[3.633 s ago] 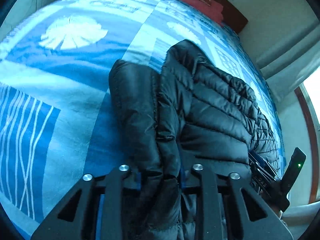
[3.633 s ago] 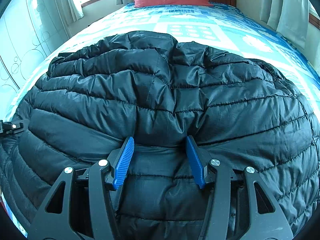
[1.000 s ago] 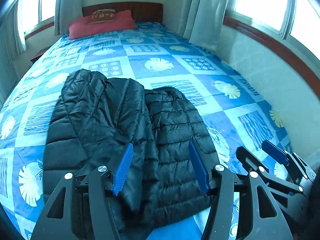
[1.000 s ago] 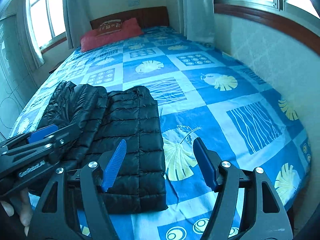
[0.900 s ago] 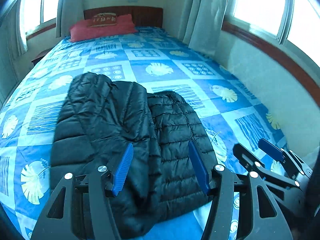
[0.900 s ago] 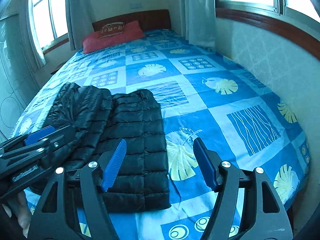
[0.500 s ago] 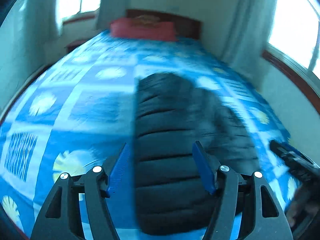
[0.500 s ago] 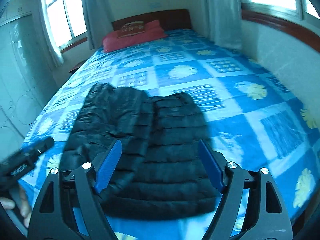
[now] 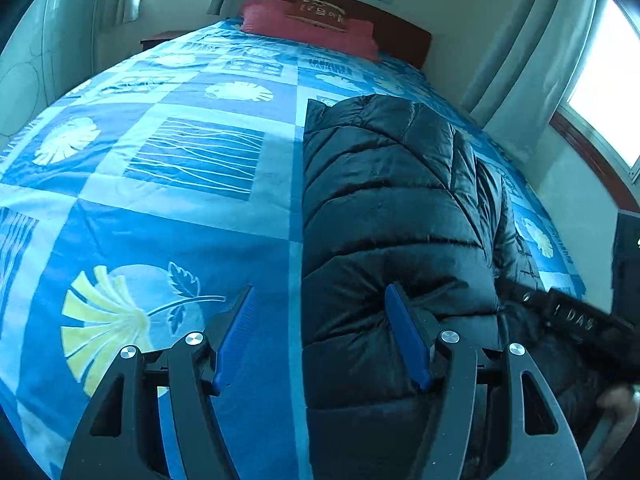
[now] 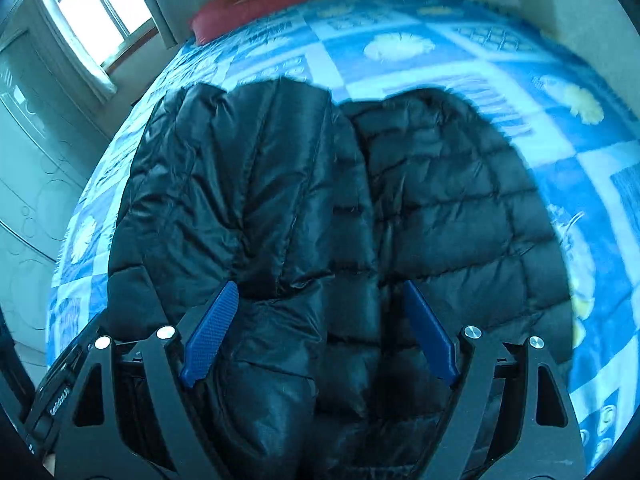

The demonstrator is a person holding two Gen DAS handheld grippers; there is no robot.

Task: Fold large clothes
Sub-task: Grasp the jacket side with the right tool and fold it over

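Two claws open, empty, low over jacket's near hem.
Left gripper [image 9: 316, 336] and right gripper [image 10: 316, 332] now down close from a raised pull-back; black puffer jacket [image 10: 340, 208] lengthwise-folded on bedspread [image 9: 160, 200]; crosswise fold likely next; red pillow [image 9: 308, 28] beyond.

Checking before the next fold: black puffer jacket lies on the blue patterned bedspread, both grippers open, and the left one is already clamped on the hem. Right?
Not quite. The left gripper is open, clamped on nothing, as the left wrist view shows. The black puffer jacket does lie on the bedspread, and the right gripper is open.
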